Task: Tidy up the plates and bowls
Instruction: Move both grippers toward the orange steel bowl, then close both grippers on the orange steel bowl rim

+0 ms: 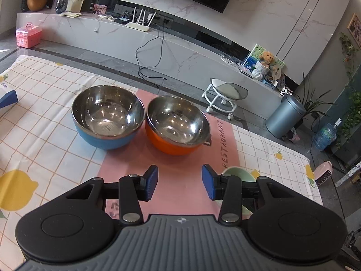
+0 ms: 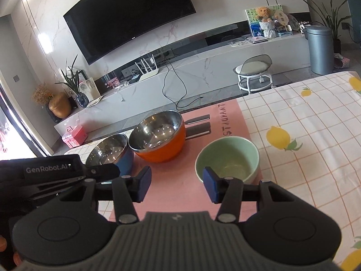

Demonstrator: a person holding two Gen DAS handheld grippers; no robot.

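The left gripper (image 1: 179,181) hangs over the pink placemat (image 1: 180,192) with its jaws parted and nothing between them — only bare mat shows in the gap. Ahead of those jaws stand two steel-lined bowls side by side, nearly touching: the blue bowl (image 1: 108,117) ahead and to the left, the orange bowl (image 1: 177,126) almost straight ahead. A green bowl (image 1: 239,175) sits just beyond the right-hand jaw, mostly hidden behind it. The right gripper (image 2: 177,185) is likewise open and empty above the same mat; the green bowl lies directly in front of its right-hand jaw, whose blue pad (image 2: 208,186) overlaps the near rim in this view, though I cannot tell whether they touch. The orange bowl stands ahead of its left-hand jaw, the blue bowl further left, partly covered by the body of the left gripper. All three bowls stand upright on the mat, which lies on a checked tablecloth (image 2: 315,146) printed with lemons.
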